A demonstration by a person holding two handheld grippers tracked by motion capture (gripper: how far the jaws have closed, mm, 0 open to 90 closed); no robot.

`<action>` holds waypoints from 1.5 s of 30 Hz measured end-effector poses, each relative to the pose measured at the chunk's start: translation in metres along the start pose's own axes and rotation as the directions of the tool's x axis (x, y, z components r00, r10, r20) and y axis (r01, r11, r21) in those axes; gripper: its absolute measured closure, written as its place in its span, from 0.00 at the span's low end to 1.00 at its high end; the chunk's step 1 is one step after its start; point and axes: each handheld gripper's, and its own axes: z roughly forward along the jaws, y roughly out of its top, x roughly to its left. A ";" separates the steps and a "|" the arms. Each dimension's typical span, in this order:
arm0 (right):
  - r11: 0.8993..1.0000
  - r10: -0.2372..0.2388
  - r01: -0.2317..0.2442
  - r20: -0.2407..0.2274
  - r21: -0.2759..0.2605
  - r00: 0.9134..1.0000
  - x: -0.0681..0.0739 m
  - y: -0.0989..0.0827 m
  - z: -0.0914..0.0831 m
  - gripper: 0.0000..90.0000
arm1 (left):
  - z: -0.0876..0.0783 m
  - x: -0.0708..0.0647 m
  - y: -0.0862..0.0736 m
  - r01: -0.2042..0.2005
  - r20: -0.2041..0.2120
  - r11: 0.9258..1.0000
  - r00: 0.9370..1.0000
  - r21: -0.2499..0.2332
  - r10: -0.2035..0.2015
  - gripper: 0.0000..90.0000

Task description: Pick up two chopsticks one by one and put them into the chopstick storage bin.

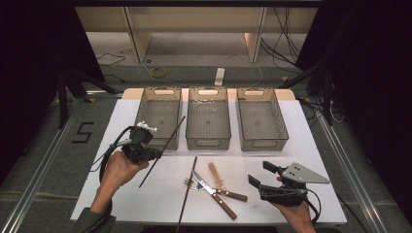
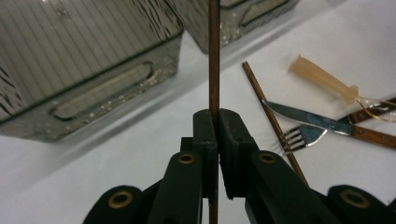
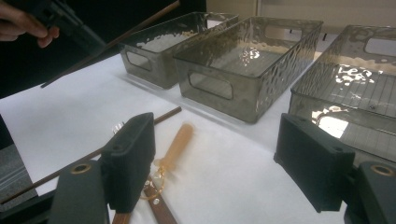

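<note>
— What sits where, biggest first?

— A white-covered worktop [image 1: 145, 194] spans the centre of the high view. Across its upper middle stand three clear dimpled plastic bins: left bin [image 1: 160, 116], middle bin [image 1: 208, 119], right bin [image 1: 261, 120], all apparently empty. Lower centre lies a second thin dark wooden stick [image 1: 187, 194], beside a wooden-handled knife [image 1: 214, 193], a wooden-handled fork [image 1: 216, 190] and a short pale amber plastic piece [image 1: 216, 174].

— And the thing in hand?

— A long thin dark wooden chopstick [image 1: 163, 150], at left centre of the high view, lifted off the worktop and slanting up toward the left bin. The left gripper [image 2: 215, 123] has its fingers pressed narrow around it, near the lower third of its length.

— How will it handle?

— Light, stiff, smooth and round, I judge, so it may swivel or slide in a flat pinch. A hold nearer its middle would balance better.

— The right gripper [image 3: 224, 154]?

— Lower right of the high view, fingers spread wide, holding nothing.
</note>
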 end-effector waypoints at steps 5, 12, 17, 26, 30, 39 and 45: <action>1.000 0.003 -0.003 -0.003 0.000 1.000 0.000 0.000 -0.001 0.32 | -0.004 0.011 0.017 0.014 -0.010 0.999 1.000 -0.031 -0.014 0.95; 1.000 0.002 -0.002 -0.005 0.001 1.000 0.000 0.000 -0.001 0.32 | -0.005 0.025 0.035 0.034 -0.040 0.995 0.999 -0.089 -0.037 0.95; 1.000 0.005 -0.005 -0.006 0.000 1.000 0.000 0.000 0.000 0.32 | 0.001 0.038 0.049 0.055 -0.050 0.992 0.997 -0.117 -0.061 0.95; 1.000 0.005 -0.005 -0.018 0.006 1.000 -0.001 0.000 0.001 0.32 | 0.000 0.053 0.078 0.051 -0.107 0.989 0.992 -0.138 -0.066 0.95; 1.000 0.004 -0.004 -0.022 0.001 1.000 0.000 0.000 0.000 0.32 | 0.003 0.061 0.090 0.051 -0.124 0.988 0.990 -0.146 -0.069 0.95; 1.000 0.006 -0.006 -0.035 -0.002 0.999 0.000 0.000 0.000 0.31 | 0.017 0.082 0.102 0.086 -0.128 0.983 0.986 -0.160 -0.107 0.95; 1.000 0.006 -0.007 -0.039 -0.011 0.999 0.001 0.000 -0.001 0.30 | 0.026 0.089 0.106 0.091 -0.149 0.981 0.982 -0.171 -0.117 0.95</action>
